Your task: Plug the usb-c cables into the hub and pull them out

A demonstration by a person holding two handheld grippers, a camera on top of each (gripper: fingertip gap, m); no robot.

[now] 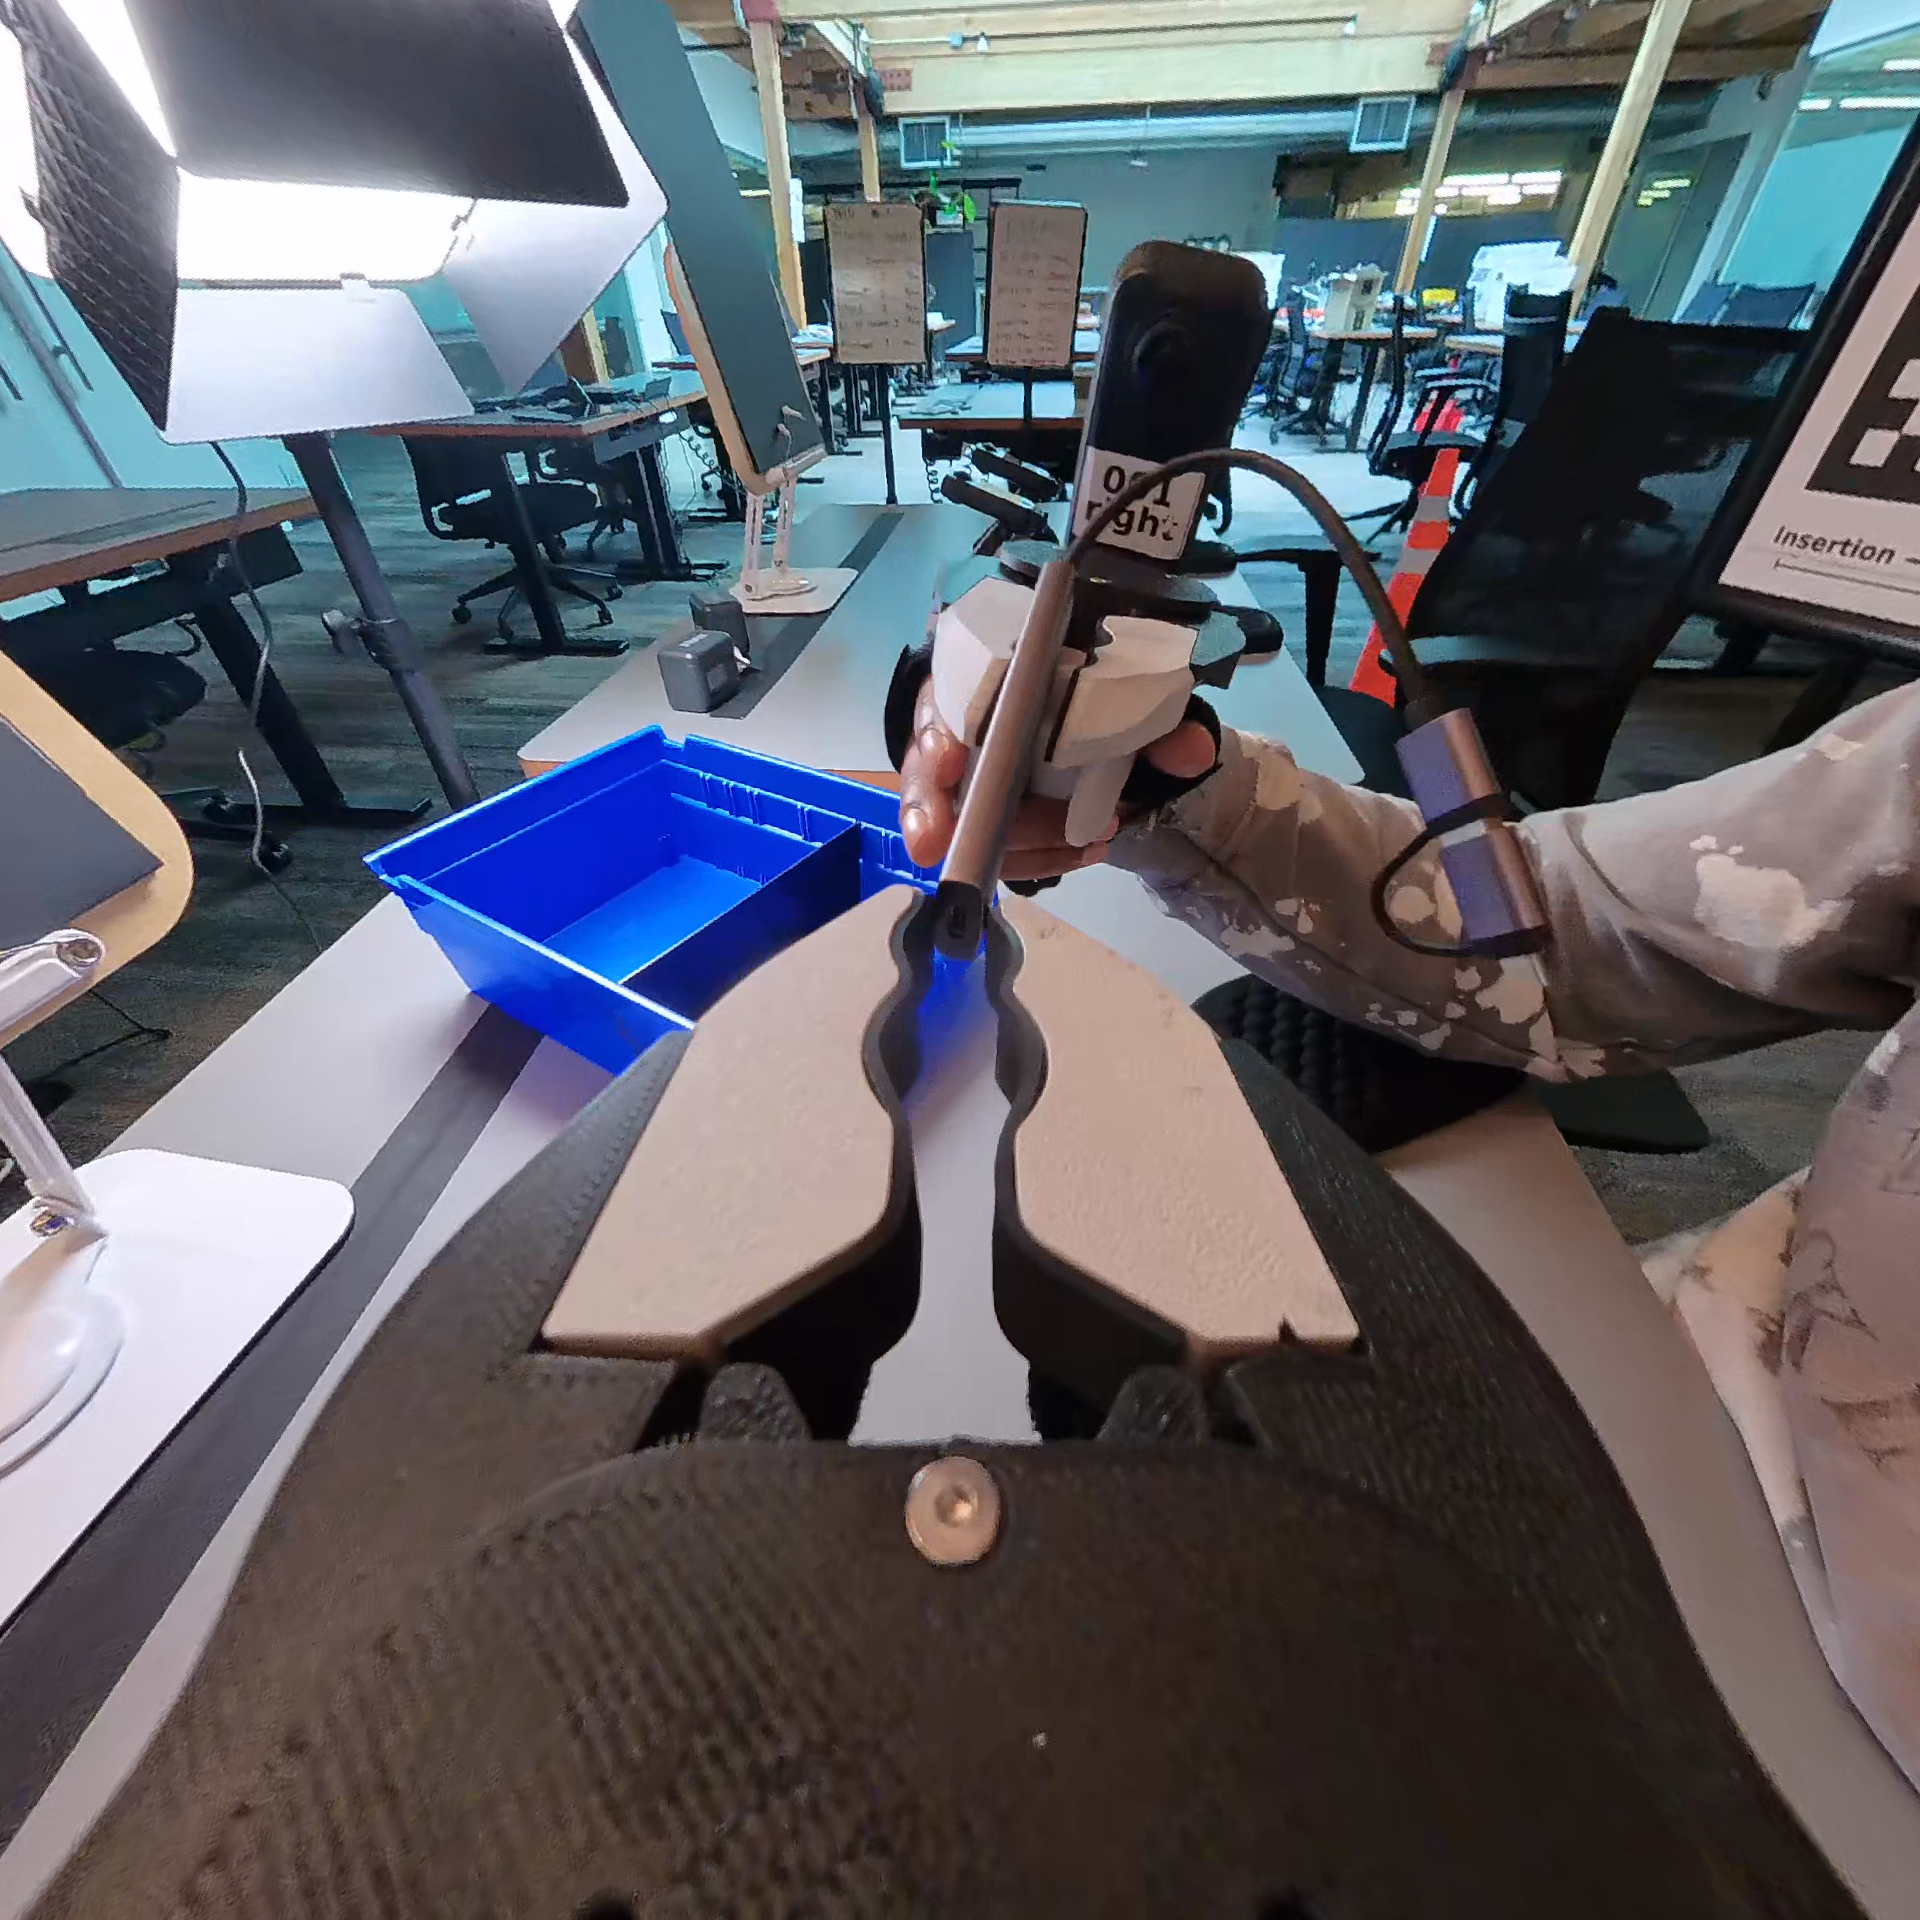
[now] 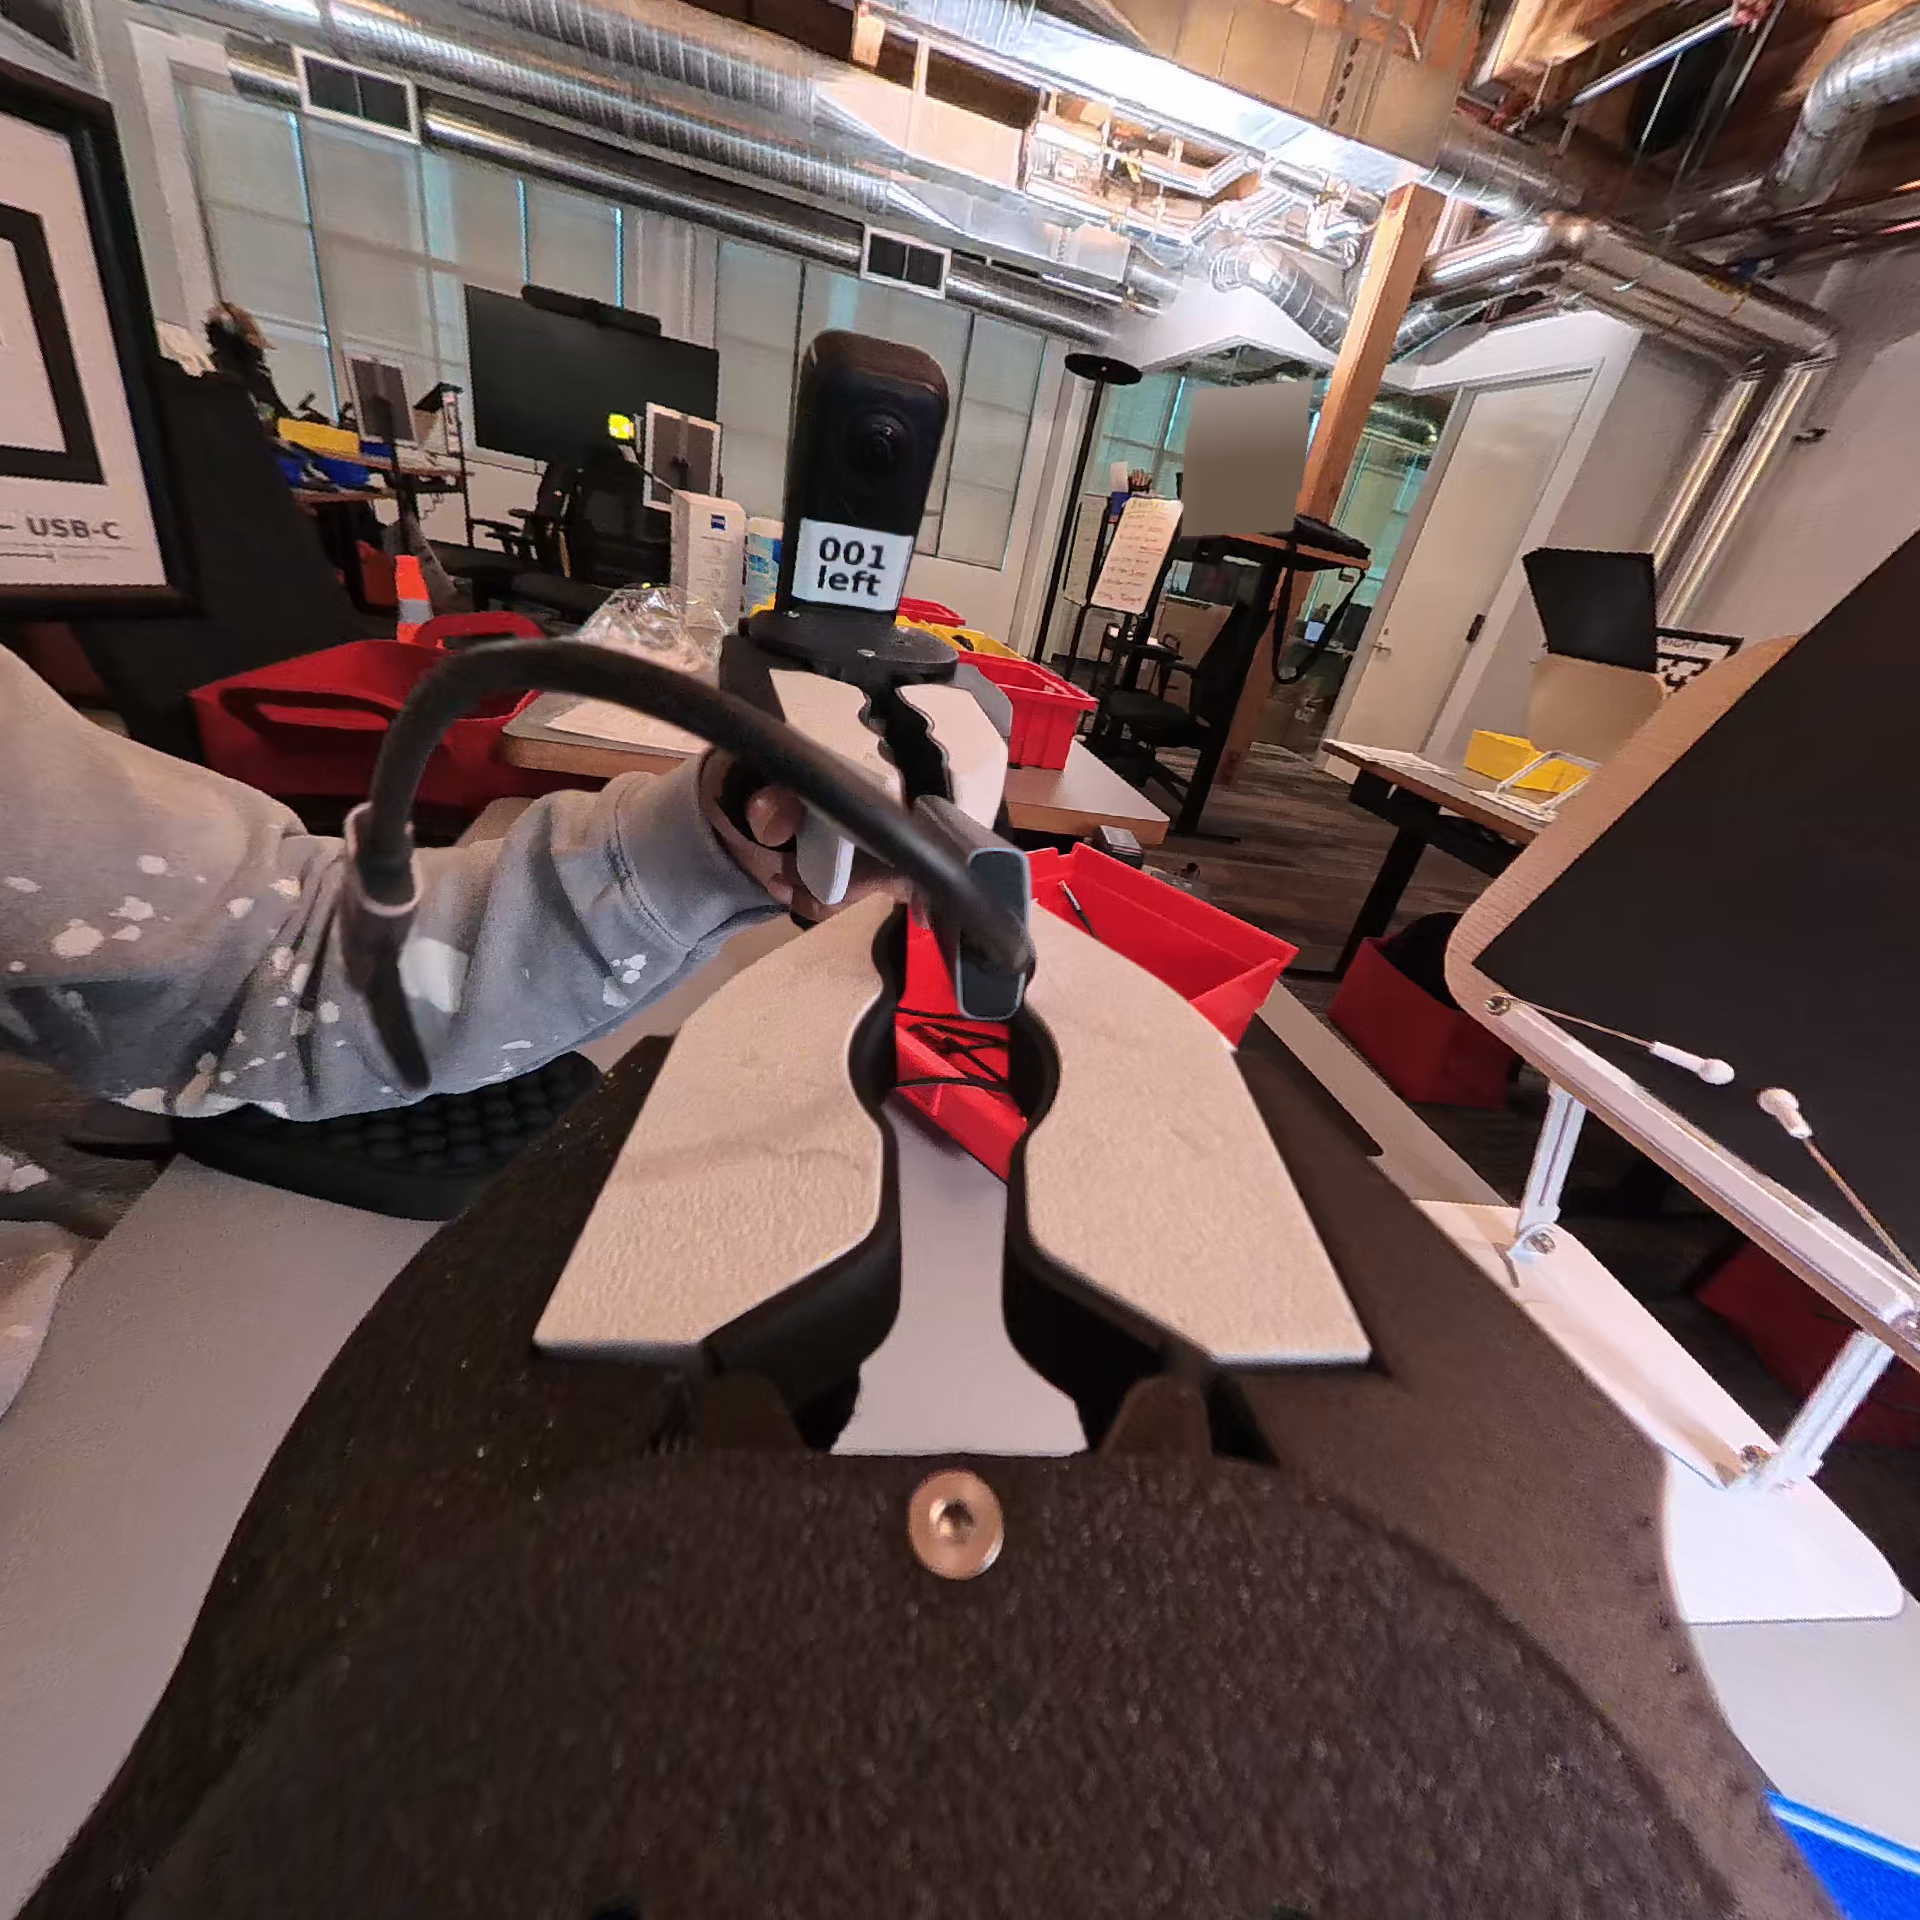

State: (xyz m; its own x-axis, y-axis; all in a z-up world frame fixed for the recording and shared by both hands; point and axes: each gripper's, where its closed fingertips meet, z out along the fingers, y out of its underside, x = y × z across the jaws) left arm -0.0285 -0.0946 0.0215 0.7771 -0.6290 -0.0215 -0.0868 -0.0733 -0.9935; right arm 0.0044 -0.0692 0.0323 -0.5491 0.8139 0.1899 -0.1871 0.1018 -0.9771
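Note:
A slim grey hub (image 1: 1013, 727) is held up over the table. My left gripper (image 1: 951, 925) is shut on its near end. The hub's far end reaches my right gripper (image 1: 1060, 717), which faces the left one. In the right wrist view that end of the hub (image 2: 1003, 894) lies between the tips of my right gripper (image 2: 961, 945), against the right finger. The fingers stand slightly apart, with a gap on the left side. The hub's black cable (image 1: 1340, 540) arcs away. Its grey plug (image 1: 1449, 769) and tethered adapter (image 1: 1486, 894) dangle over a sleeve.
A blue divided bin (image 1: 644, 883) sits on the grey table (image 1: 343, 1060). A red bin (image 2: 1164, 935) lies beyond my right gripper. Tilted dark boards on white stands are at the sides (image 2: 1714, 883). A black mat (image 1: 1351, 1060) hangs at the table's edge. The left gripper's tips are roughly 5 centimeters from the right gripper's.

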